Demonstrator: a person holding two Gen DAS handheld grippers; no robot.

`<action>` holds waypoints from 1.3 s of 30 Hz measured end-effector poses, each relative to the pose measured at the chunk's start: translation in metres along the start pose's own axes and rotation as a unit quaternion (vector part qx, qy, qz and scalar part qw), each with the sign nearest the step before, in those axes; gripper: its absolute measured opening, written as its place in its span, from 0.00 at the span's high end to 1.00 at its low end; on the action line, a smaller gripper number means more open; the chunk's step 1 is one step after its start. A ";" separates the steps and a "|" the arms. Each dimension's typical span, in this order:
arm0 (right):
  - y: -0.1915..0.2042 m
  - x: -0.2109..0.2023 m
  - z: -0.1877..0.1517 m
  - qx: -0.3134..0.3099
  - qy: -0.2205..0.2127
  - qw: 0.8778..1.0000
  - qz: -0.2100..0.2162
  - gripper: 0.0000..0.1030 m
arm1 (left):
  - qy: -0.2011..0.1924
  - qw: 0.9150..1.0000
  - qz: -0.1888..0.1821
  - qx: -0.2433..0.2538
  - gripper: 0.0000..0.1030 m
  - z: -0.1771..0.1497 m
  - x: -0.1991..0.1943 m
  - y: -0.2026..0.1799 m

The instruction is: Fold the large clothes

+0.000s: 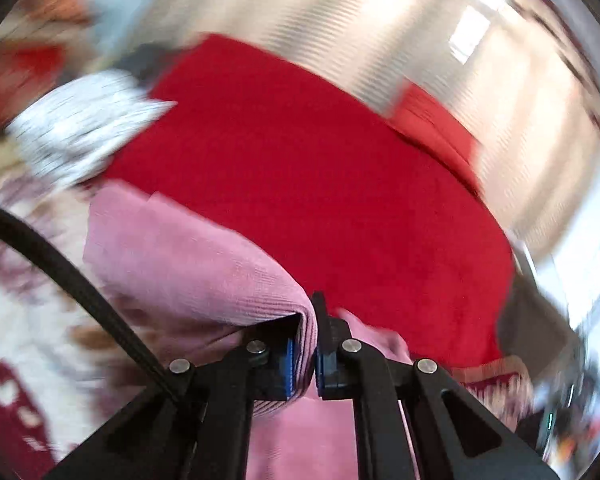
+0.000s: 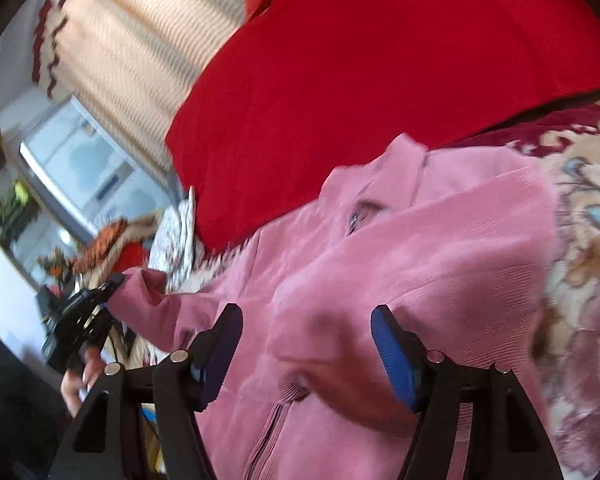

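Note:
A pink ribbed zip jacket (image 2: 400,264) lies spread on a floral bedspread (image 2: 584,248). My left gripper (image 1: 313,354) is shut on a fold of the pink jacket (image 1: 188,264), which drapes to its left. In the right wrist view the left gripper (image 2: 114,282) holds the jacket's sleeve end out at the left. My right gripper (image 2: 306,344) is open, its blue pads on either side of the jacket's body just above the zip, holding nothing.
A large red blanket (image 2: 380,80) lies behind the jacket, also seen in the left wrist view (image 1: 320,184). A white patterned cloth (image 1: 84,128) lies at the left. Striped curtains (image 2: 132,48) and a window are behind. Both views are motion-blurred.

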State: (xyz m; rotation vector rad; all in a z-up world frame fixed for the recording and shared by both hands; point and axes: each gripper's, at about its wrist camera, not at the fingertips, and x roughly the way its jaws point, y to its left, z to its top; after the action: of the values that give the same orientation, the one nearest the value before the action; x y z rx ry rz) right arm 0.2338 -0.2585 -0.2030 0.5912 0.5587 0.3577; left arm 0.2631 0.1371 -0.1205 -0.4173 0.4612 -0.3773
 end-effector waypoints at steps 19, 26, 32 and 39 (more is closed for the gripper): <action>-0.043 -0.014 0.029 0.093 -0.030 0.995 0.000 0.31 | 0.119 0.991 0.059 -0.017 0.20 -0.038 0.044 0.017; -0.065 0.020 0.044 0.137 -0.002 0.991 0.009 0.31 | 0.191 0.970 0.144 0.045 0.20 -0.066 0.080 0.023; -0.025 0.040 0.037 0.024 0.028 0.999 -0.012 0.77 | 0.252 0.949 0.178 0.065 0.21 -0.083 0.095 0.026; -0.019 0.020 0.044 -0.003 -0.020 0.998 -0.063 0.68 | 0.180 0.972 0.148 0.035 0.22 -0.059 0.072 0.024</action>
State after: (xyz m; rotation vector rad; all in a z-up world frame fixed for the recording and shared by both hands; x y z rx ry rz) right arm 0.2781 -0.2824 -0.1918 0.5525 0.5538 0.2281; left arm 0.2994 0.1085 -0.2044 -0.2041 0.8494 -0.1766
